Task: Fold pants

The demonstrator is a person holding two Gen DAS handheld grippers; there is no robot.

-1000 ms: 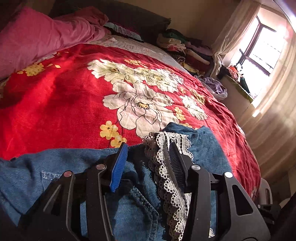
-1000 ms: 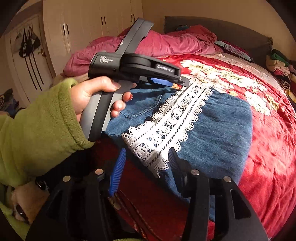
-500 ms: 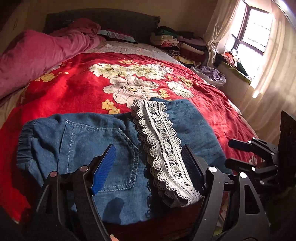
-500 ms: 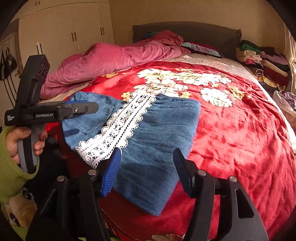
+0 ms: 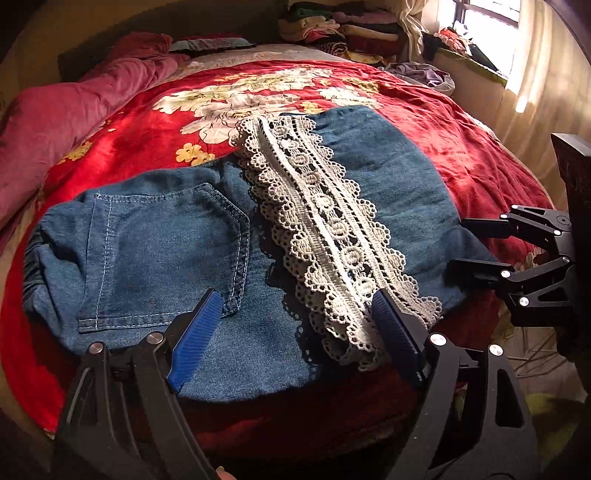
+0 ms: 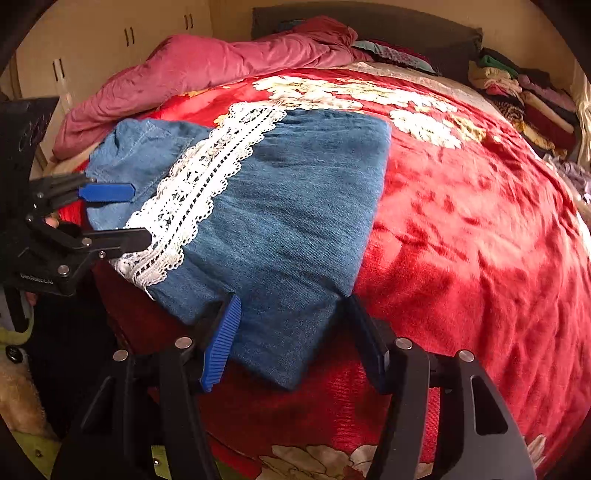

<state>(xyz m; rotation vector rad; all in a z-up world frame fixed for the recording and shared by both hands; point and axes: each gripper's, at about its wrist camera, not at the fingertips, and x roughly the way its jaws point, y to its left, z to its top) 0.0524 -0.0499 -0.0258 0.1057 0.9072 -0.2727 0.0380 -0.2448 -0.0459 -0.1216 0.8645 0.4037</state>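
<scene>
Blue denim pants (image 5: 166, 240) (image 6: 295, 203) lie folded flat on the red flowered blanket (image 5: 461, 147) (image 6: 480, 221), back pocket up, with a white lace strip (image 5: 325, 229) (image 6: 207, 177) running across them. My left gripper (image 5: 295, 325) (image 6: 122, 214) hovers at the near edge, its jaws opening. Denim and the lace end lie between the blue pads, which do not press on them. My right gripper (image 6: 291, 332) (image 5: 469, 245) is open and straddles the near right corner of the folded denim without pinching it.
A rumpled pink duvet (image 5: 74, 110) (image 6: 221, 62) lies along the bed's far left. Stacked clothes (image 5: 332, 29) (image 6: 517, 85) sit by the headboard. A bright window (image 5: 487, 14) and curtain are at the right, cream wardrobe doors (image 6: 110, 37) at the left. The bed's near edge drops off below both grippers.
The left gripper drew back toward the bed's near edge and its jaws spread wide off the lace. The right gripper came down to the pants' near corner and opened slightly.
</scene>
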